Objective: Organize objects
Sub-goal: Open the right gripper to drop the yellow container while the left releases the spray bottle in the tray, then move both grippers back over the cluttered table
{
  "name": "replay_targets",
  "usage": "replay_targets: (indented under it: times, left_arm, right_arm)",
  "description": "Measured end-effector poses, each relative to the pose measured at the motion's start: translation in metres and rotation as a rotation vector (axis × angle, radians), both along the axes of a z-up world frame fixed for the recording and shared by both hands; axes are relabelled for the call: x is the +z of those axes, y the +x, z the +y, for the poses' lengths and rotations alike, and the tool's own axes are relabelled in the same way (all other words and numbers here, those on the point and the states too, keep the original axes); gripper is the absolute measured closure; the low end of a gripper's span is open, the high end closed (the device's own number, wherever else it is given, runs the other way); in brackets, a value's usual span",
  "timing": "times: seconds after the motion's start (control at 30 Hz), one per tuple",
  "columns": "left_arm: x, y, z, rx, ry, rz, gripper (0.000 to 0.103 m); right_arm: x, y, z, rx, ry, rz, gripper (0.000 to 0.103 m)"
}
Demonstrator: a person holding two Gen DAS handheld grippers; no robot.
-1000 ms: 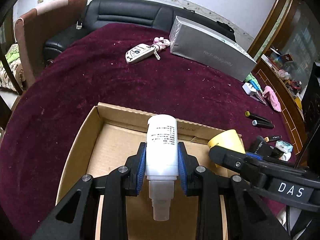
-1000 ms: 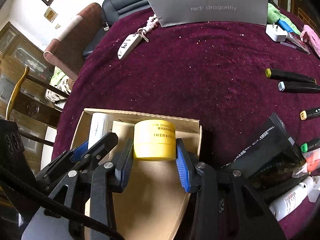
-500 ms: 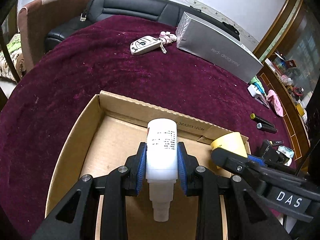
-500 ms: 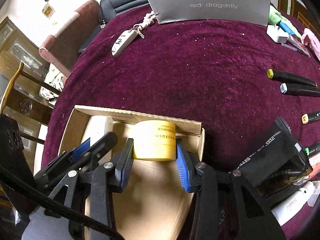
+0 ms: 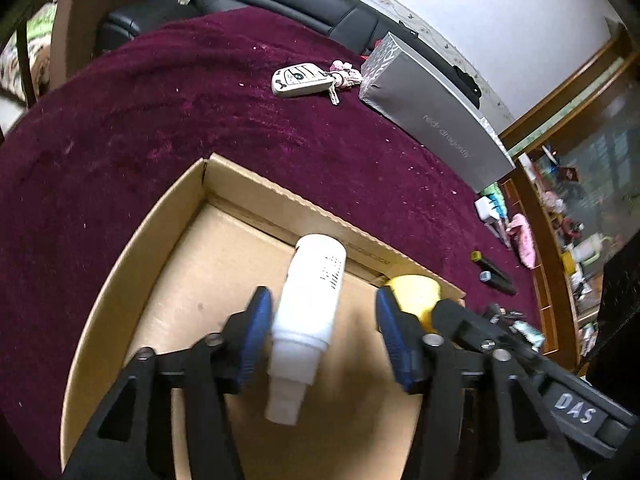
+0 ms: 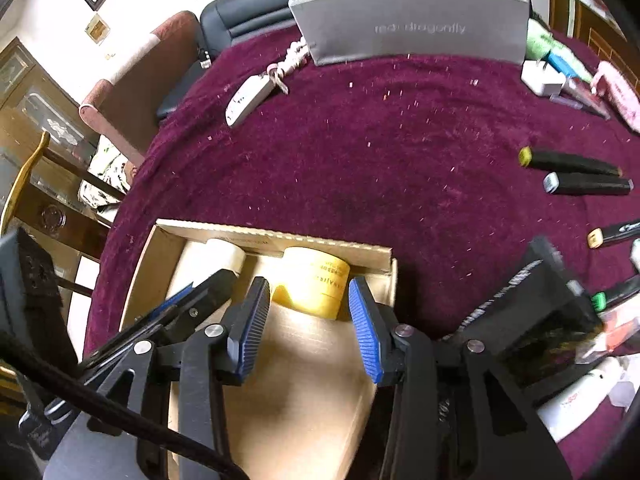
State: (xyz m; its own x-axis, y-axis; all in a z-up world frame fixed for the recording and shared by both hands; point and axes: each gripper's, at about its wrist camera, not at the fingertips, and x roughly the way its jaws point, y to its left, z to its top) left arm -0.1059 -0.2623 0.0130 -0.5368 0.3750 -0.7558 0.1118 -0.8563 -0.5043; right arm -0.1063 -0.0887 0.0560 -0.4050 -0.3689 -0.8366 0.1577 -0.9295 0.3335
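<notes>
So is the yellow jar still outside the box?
No, the yellow jar sits inside the cardboard box, against its far wall.

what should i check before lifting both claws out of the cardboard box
1. Left claw releasing the white bottle: ok, jaws are opening and one pad is clear of it.
2. Bottle within the cardboard box walls: ok.
3. Yellow jar inside the box, near its far wall: ok.
4. Right claw let go of the jar: cannot tell.
5. Bottle settled on the box floor: cannot tell.
</notes>
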Motion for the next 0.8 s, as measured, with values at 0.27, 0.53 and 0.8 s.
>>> replay_targets:
  times: [0.27, 0.53, 0.8]
  left_arm:
    - [0.032, 0.030, -0.004, 0.009, 0.094, 0.026, 0.051]
    - [0.087, 0.094, 0.045, -0.137, 0.083, 0.153, 0.039]
    - [0.070, 0.104, 0.147, -0.315, 0.000, 0.120, 0.039]
  right_arm:
    - [0.038, 0.035, 0.022, 0.007, -0.037, 0.084, 0.061]
    - [0.065, 0.103, 0.092, -0.021, -0.015, 0.223, 0.048]
    - [0.051, 0.130, 0.208, -0.252, -0.060, 0.256, 0.042]
